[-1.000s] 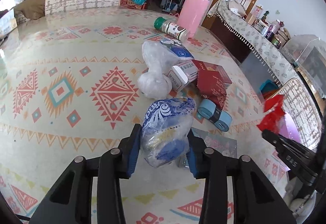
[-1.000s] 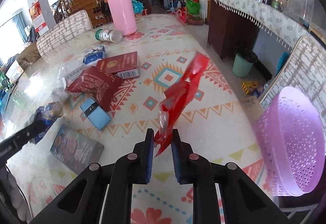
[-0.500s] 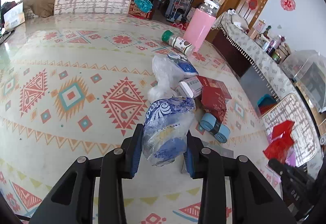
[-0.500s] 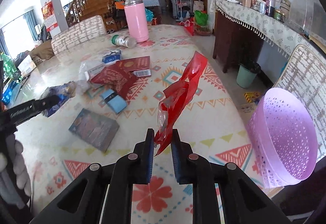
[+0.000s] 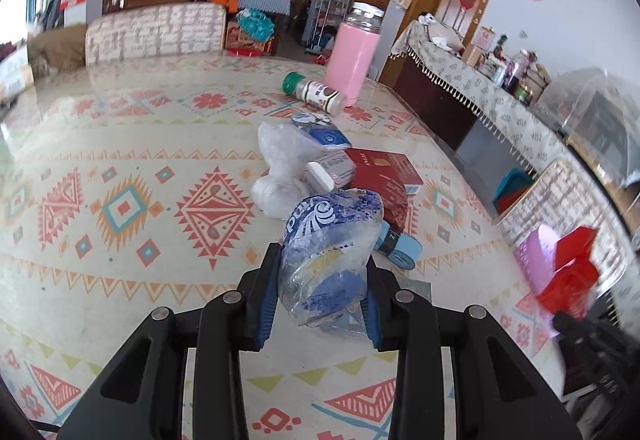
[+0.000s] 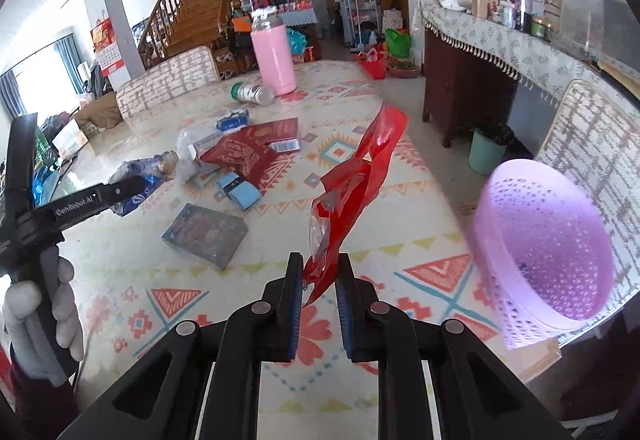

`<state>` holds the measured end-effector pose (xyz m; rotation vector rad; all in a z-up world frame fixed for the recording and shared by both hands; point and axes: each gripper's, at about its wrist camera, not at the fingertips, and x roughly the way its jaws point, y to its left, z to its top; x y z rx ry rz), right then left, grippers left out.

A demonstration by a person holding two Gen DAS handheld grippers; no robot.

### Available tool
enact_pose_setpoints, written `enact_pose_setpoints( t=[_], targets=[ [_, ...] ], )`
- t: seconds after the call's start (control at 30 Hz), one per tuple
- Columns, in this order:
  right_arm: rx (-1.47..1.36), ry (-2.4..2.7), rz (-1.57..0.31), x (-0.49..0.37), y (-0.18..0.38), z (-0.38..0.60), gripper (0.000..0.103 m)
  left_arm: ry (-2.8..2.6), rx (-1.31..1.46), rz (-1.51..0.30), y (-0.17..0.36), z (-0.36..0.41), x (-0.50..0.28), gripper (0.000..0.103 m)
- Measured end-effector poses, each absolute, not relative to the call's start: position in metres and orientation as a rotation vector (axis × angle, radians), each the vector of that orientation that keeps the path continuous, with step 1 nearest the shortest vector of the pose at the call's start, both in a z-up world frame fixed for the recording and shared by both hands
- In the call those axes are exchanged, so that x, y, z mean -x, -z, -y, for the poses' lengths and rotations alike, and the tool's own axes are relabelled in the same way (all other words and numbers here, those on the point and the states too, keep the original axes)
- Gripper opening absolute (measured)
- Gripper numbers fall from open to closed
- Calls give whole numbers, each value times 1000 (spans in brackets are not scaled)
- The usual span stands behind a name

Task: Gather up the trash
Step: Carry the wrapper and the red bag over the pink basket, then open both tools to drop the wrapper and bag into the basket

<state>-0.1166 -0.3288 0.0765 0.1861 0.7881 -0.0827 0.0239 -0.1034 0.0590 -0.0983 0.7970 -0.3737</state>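
My left gripper (image 5: 320, 272) is shut on a crumpled blue and clear plastic bag (image 5: 332, 244), lifted above the patterned table (image 5: 120, 144); the same bag (image 6: 140, 176) shows at the left gripper's tip in the right wrist view. My right gripper (image 6: 318, 272) is shut on a red plastic wrapper (image 6: 360, 176) that stands up from its jaws over the table's right part. A purple perforated basket (image 6: 548, 240) sits at the table's right edge, to the right of the red wrapper. From the left wrist view the red wrapper (image 5: 572, 268) hangs in front of the basket (image 5: 532, 260).
More litter lies mid-table: a clear bag (image 5: 280, 168), a white box (image 5: 332, 168), dark red packets (image 5: 384, 172), a blue roll (image 5: 400, 244), a grey booklet (image 6: 204, 236). A spice bottle (image 5: 316, 94) and a pink flask (image 5: 356, 56) stand farther back. A gloved hand (image 6: 36, 312) grips the left handle.
Both grippers rose from the table with their loads. The right gripper carried the red wrapper toward the purple basket, which now looks nearer and larger. The blue bag hangs higher above the table.
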Motion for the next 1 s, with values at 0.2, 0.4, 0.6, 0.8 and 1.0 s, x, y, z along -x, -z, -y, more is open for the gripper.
enact_pose_setpoints(
  t=[0.2,0.4,0.6,0.8,1.0],
  targets=[
    [-214,106,-753,140,-84,355,17,374,52,-764,-68,123,-6,34],
    [-225,121,-723,155,-87,379,17,388,-8,-745,-77,145,22,34],
    [-244,147,-691,169,-88,409,17,468,-43,-731,-97,183,41,34],
    [-274,216,-677,184,-85,457,17,609,-54,-752,-113,242,47,34],
    [-304,280,-678,195,-78,503,17,749,-61,-811,-113,315,44,34]
  ],
)
